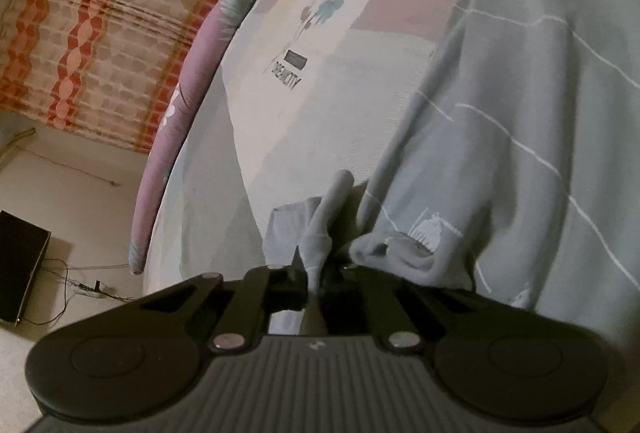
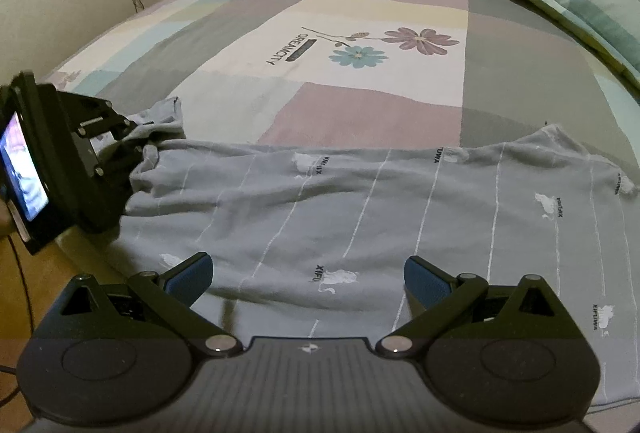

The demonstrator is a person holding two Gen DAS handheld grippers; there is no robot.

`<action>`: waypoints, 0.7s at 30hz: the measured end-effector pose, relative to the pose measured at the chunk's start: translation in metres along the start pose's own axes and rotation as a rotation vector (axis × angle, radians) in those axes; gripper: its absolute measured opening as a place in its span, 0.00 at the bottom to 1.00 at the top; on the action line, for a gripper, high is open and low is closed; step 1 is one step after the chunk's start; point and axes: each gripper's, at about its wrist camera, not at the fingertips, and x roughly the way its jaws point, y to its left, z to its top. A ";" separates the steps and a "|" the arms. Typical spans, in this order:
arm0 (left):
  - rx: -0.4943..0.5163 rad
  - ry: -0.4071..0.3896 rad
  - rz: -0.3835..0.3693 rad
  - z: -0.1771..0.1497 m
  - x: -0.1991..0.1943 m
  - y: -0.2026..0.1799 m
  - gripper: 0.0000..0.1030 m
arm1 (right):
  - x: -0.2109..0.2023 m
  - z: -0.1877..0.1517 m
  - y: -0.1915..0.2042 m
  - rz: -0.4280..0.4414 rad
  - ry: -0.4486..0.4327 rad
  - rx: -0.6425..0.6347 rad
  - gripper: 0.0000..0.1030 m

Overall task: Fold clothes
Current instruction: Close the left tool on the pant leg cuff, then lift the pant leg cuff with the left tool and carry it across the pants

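My left gripper point(image 2: 132, 137) pinches the grey garment's point(image 2: 360, 209) bunched end; it stretches sideways beneath my right gripper's point(image 2: 306, 273) wide-open, empty jaws.

- We see one garment point(image 2: 360, 201): a grey-green piece of soft cloth with thin white stripes and small white animal prints beside dark lettering.
- It lies spread across the near part of the bed, mostly flat, with shallow wrinkles running through it.
- Its far edge forms a roughly straight line across the bedspread.
- At the left end the cloth point(image 1: 320, 229) is bunched into a narrow, pinched fold and lifted slightly off the bed.
- We cannot tell which kind of garment it is.
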 end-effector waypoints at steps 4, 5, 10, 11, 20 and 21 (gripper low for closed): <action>-0.020 -0.002 -0.010 0.001 -0.002 0.004 0.00 | 0.001 -0.002 0.001 -0.007 0.006 -0.009 1.00; -0.035 -0.002 -0.018 0.002 -0.002 0.006 0.01 | 0.001 -0.002 0.001 -0.006 0.009 -0.007 1.00; -0.133 -0.005 -0.066 0.002 -0.006 0.031 0.03 | 0.000 -0.002 0.001 -0.006 0.007 -0.008 1.00; -0.153 -0.006 -0.075 0.002 -0.007 0.036 0.03 | -0.001 -0.002 0.001 -0.005 0.006 -0.007 1.00; -0.363 -0.054 -0.103 -0.018 -0.031 0.085 0.03 | -0.004 0.000 0.006 -0.010 0.000 -0.016 1.00; -0.383 -0.053 -0.102 -0.022 -0.036 0.086 0.03 | -0.005 0.000 0.007 -0.011 -0.001 -0.019 1.00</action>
